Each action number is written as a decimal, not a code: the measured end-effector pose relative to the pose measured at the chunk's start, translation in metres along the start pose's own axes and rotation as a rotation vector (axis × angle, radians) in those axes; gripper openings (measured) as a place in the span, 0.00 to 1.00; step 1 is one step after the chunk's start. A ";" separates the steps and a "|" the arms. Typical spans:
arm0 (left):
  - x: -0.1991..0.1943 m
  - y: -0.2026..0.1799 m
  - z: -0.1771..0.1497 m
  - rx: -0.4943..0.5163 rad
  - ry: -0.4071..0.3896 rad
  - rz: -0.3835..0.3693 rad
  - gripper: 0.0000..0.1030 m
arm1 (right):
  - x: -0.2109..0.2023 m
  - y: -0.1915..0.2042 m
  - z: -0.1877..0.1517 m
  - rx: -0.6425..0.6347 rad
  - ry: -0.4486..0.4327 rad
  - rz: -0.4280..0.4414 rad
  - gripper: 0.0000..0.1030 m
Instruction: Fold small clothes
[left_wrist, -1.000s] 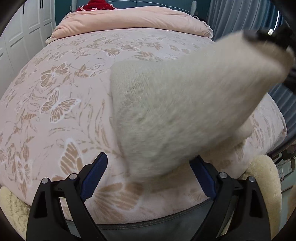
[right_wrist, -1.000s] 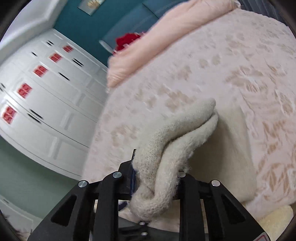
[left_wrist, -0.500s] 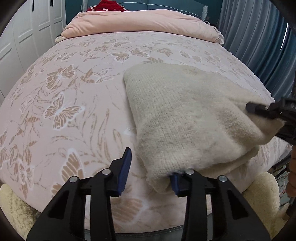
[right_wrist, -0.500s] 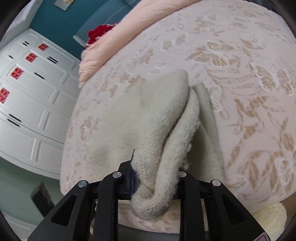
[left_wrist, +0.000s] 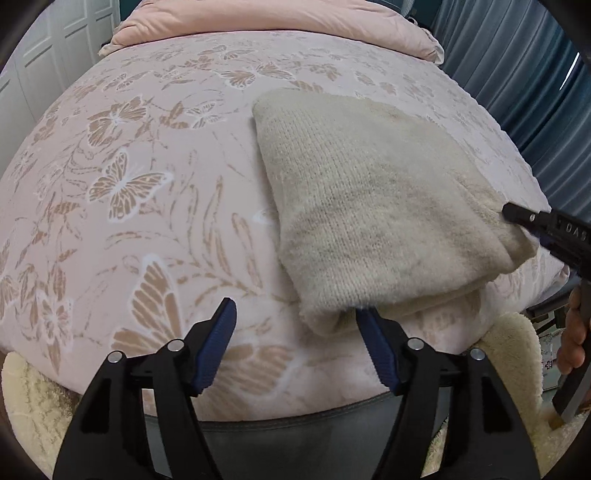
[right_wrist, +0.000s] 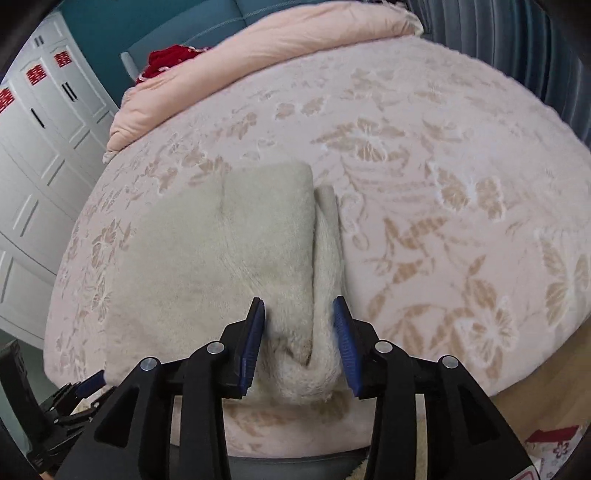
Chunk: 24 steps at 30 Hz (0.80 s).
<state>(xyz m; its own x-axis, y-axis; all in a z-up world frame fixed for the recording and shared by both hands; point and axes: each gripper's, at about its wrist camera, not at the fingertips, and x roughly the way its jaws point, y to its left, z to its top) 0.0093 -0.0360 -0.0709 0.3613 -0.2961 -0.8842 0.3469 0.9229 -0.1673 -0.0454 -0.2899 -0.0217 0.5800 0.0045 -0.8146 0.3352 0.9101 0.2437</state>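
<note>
A cream knitted garment (left_wrist: 376, 206) lies folded on the pink butterfly-print bed (left_wrist: 147, 184). My left gripper (left_wrist: 295, 325) is open at the garment's near left corner, its right pad touching the cloth edge. My right gripper (right_wrist: 299, 325) has its jaws parted around the garment's (right_wrist: 229, 258) near right corner, where the folded layers bunch between the pads. The right gripper's tip also shows in the left wrist view (left_wrist: 517, 216) at the garment's right edge.
A pink duvet (left_wrist: 280, 22) is piled at the bed's far end with a red item (right_wrist: 170, 61) behind it. White wardrobe doors (right_wrist: 40, 122) stand left, blue curtains (left_wrist: 517, 74) right. A cream fluffy rug (left_wrist: 513, 347) lies below the bed's near edge.
The right gripper carried the lifted half of the garment over and laid it down flat. Both grippers' jaws have opened; the garment now rests folded on the bed.
</note>
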 end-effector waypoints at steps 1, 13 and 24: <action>-0.006 0.004 -0.001 -0.005 -0.006 0.004 0.71 | -0.010 0.010 0.007 -0.026 -0.036 0.045 0.33; -0.052 0.055 -0.003 -0.130 -0.085 0.060 0.84 | 0.111 0.133 -0.057 -0.239 0.408 0.339 0.00; -0.043 0.067 -0.009 -0.165 -0.058 0.072 0.86 | 0.097 0.145 -0.070 -0.326 0.419 0.285 0.00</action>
<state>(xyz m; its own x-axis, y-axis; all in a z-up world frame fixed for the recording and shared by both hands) 0.0097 0.0407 -0.0481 0.4309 -0.2375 -0.8706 0.1734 0.9686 -0.1783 0.0074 -0.1290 -0.1021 0.2494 0.3698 -0.8950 -0.0743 0.9288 0.3631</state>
